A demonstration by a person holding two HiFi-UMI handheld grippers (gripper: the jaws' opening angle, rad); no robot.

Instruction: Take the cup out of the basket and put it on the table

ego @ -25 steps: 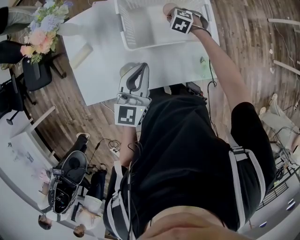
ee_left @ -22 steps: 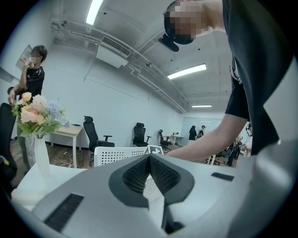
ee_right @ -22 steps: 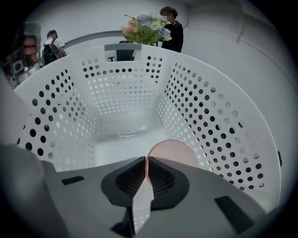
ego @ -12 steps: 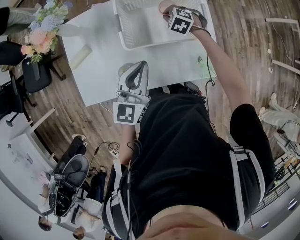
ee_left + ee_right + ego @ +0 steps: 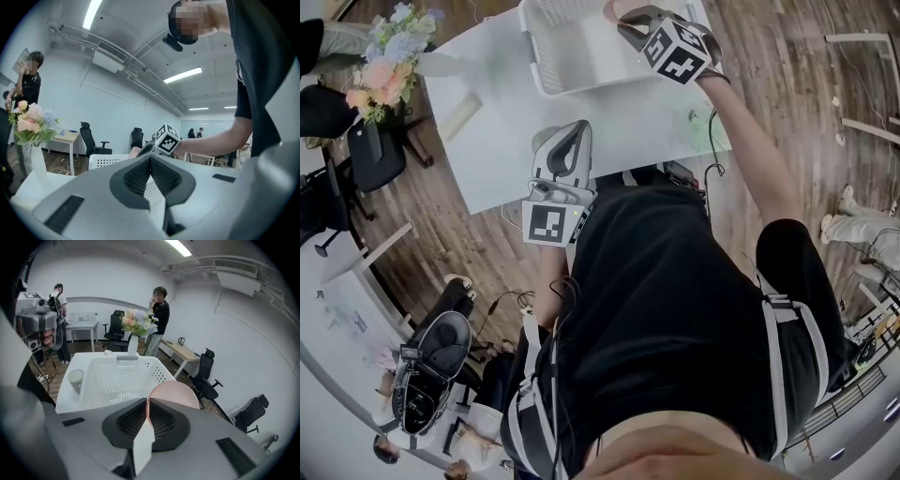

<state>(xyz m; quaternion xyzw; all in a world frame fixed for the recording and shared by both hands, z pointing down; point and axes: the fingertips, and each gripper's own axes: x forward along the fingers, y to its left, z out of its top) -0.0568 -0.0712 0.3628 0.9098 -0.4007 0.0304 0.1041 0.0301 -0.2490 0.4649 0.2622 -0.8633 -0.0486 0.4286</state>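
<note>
The white table (image 5: pixel 609 122) carries the white perforated basket (image 5: pixel 117 380) at its far side; a pale second cup (image 5: pixel 76 379) stands on the tabletop just left of the basket.

The pink cup (image 5: pixel 174 394) is clear of the basket floor, up by the basket's right-hand rim, carried by the right gripper (image 5: pixel 147 401). It looks small, thin-walled and stiff, most likely light plastic or glazed ware, so weight is no worry. The likelier trouble is a smooth, curved wall that could pivot or slide in a narrow pinch. The edge of the wall is the sensible place to take it, one jaw either side, and that is where the jaws sit now, drawn narrow and clamped on its left edge. Whether the round face turned to the camera is mouth or base cannot be told.

The right forearm (image 5: pixel 750 141) reaches out long over the table, the gripper tipped downward over the basket. A low, level set-down on bare tabletop would suit a grip this slim.

The left gripper (image 5: pixel 150 161) sits back by the near table edge, close to the body, pointing roughly level; its jaws are together with nothing between them.
</note>
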